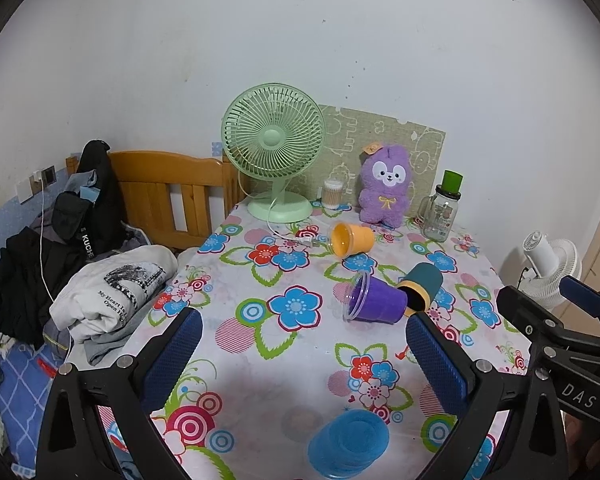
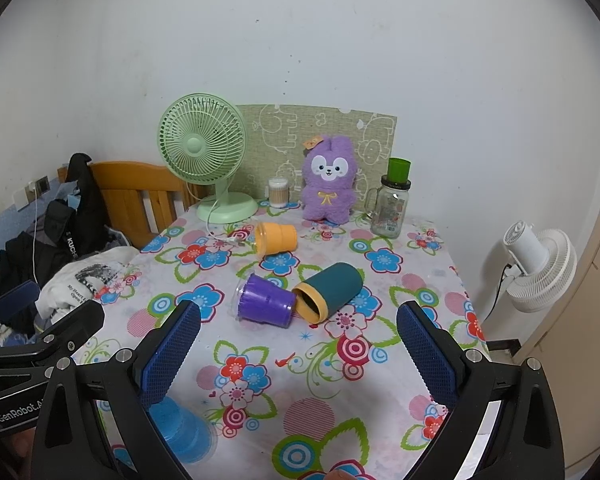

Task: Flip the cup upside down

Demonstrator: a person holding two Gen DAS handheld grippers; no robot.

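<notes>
Several cups are on the flowered tablecloth [image 1: 300,360]. A blue cup [image 1: 348,446] stands upside down near the front edge; it also shows in the right wrist view [image 2: 182,434], partly behind my right gripper's left finger. A purple cup [image 1: 374,298] [image 2: 266,300], a teal cup with a yellow rim [image 1: 420,286] [image 2: 328,292] and an orange cup [image 1: 352,238] [image 2: 276,238] lie on their sides further back. My left gripper [image 1: 304,364] is open and empty above the table. My right gripper [image 2: 298,360] is open and empty too.
At the back stand a green fan [image 1: 274,152], a purple plush toy [image 1: 386,186], a glass jar with a green lid [image 1: 440,212] and a cotton swab box [image 1: 333,194]. Clothes and a bed [image 1: 100,272] lie left. A white fan [image 2: 536,264] stands right.
</notes>
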